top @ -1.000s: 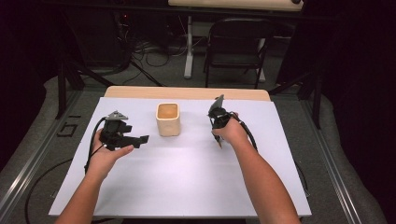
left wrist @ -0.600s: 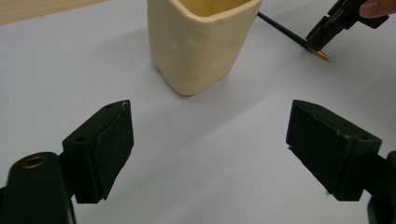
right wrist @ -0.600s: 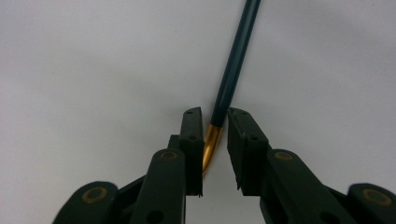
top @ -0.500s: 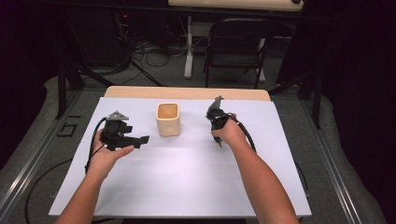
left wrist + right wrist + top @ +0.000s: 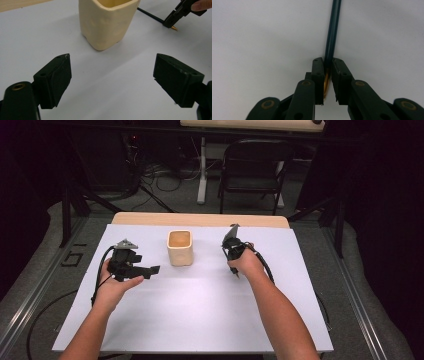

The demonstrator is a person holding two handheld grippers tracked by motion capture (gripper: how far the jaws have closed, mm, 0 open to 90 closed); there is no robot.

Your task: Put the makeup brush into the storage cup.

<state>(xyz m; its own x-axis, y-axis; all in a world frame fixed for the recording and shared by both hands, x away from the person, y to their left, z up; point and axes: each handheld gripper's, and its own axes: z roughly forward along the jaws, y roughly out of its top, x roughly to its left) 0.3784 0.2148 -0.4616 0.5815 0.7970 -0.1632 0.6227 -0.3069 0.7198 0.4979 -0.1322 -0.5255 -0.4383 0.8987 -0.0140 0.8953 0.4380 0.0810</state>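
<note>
Left gripper (image 5: pixel 150 269) idle, jaws wide apart and empty, aimed at the cream cup (image 5: pixel 179 247). Right gripper (image 5: pixel 327 65) has just been closing — now clamped on the dark pen (image 5: pixel 333 30) lying on the white table (image 5: pixel 200 310). Pickup done; lifting it into the cup probably remains.

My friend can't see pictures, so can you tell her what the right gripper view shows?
The right gripper has its two black jaws closed on a thin dark pencil with a gold end, having just squeezed shut on it. The pencil stretches straight away from the jaws over the plain white table.
</note>
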